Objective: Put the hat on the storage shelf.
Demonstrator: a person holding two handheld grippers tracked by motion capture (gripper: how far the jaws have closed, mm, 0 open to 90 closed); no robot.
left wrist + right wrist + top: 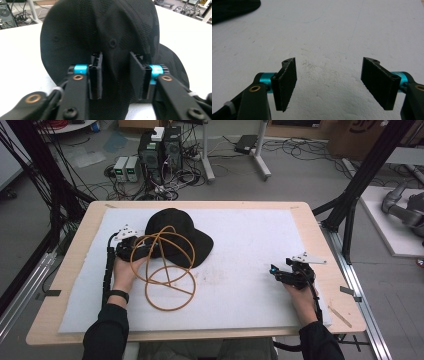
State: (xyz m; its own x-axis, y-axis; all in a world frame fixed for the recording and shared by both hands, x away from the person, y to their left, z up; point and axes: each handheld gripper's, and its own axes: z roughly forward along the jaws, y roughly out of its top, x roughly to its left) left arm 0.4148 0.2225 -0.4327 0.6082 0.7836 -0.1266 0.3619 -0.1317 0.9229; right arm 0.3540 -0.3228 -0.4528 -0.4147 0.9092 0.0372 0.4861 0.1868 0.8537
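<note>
Left gripper (115, 75) — jaws part-spread astride cap (105, 32) crown, likely lining up a pinch | right gripper (329, 85) — jaws wide, empty, idling over mat (332, 30) | cord (167, 280) loops across brim

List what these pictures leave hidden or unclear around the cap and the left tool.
- High view: the left tool is dark against the cap; its jaw gap is lost.
- High view: the orange cord loops over the tool; whether it is gripped is unclear.
- Left gripper view: cap's brim partly hidden behind the crown.
</note>
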